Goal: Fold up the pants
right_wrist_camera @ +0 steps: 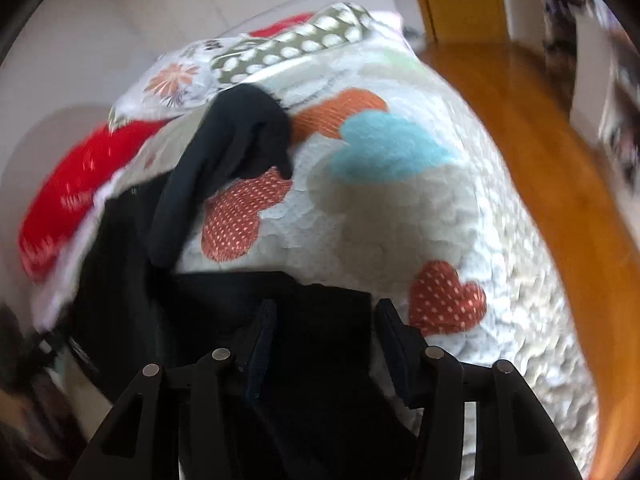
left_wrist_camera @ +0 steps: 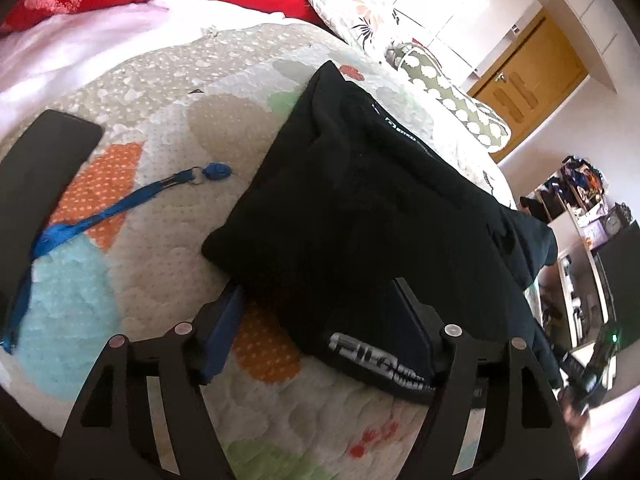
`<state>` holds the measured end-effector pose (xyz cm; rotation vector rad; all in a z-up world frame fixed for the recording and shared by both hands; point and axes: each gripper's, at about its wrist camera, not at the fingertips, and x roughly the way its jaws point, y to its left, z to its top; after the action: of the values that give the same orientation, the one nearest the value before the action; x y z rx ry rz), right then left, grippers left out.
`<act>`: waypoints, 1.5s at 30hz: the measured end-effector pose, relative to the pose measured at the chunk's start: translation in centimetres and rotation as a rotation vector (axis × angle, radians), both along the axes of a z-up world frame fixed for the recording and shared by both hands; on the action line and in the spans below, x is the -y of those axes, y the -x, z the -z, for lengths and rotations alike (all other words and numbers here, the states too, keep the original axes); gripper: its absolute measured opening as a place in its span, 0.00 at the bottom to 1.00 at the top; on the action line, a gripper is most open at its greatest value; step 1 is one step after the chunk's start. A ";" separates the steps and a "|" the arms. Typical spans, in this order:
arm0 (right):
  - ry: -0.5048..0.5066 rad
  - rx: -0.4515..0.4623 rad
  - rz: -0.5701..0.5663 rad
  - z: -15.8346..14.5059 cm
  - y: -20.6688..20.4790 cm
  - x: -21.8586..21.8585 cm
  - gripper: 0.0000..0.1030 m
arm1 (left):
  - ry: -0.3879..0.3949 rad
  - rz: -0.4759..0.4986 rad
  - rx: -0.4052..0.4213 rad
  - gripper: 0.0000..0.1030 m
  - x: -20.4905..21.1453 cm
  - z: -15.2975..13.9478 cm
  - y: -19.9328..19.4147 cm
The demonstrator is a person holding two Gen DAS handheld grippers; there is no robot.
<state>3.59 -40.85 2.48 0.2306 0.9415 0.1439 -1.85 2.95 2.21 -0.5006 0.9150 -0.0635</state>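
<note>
Left wrist view, left tool (left_wrist_camera: 320, 316) spread wide astride black pants (left_wrist_camera: 360, 200) edge, right tool (right_wrist_camera: 324, 320) likewise agape

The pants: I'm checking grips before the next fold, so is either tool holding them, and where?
Neither. Both tools are open, each with an edge of the black pants between its fingers, not clamped.

The left gripper (left_wrist_camera: 320, 320) has matte black, triangular finger arms with long cut-out slots, silver round pivot pins at the joints, and flat dark blue pads (left_wrist_camera: 220, 336) on the fingertips. The right gripper (right_wrist_camera: 324, 332) shares the same black slotted arms, silver pins and dark pads.
</note>
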 end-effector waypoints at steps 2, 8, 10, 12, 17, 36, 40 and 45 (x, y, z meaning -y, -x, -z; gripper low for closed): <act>0.015 0.028 -0.039 -0.3 0.4 -0.7 0.30 | -0.004 0.034 0.010 0.70 0.8 -0.1 -0.6; 0.164 0.123 -0.003 -3.3 -0.2 -0.5 0.19 | -0.113 0.069 0.055 0.13 1.8 -1.2 -0.6; 0.225 0.144 0.056 -3.8 -1.3 0.5 0.19 | -0.114 0.075 0.052 0.13 1.4 -1.2 -0.5; 0.274 0.113 0.092 -2.9 -2.8 1.1 0.19 | -0.122 0.077 0.025 0.13 1.2 -0.5 -0.7; 0.189 -0.002 0.142 0.1 -4.7 3.0 0.25 | -0.131 0.071 -0.001 0.14 1.2 0.4 -0.6; 0.125 -0.025 -0.050 0.0 -2.4 -4.7 0.42 | -0.189 0.077 0.114 0.66 2.0 -4.4 2.0; 0.112 -0.002 -0.065 -1.2 -2.6 -5.3 0.43 | -0.218 0.169 0.016 0.66 4.0 -1.3 -0.2; 0.112 0.079 -0.119 -4.6 -4.5 -6.3 0.44 | -0.261 0.208 0.013 0.66 4.9 -0.9 -1.8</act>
<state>8.05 -34.52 7.07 0.0652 0.8816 0.2076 -0.01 -1.93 3.08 -0.1617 0.9449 -0.1341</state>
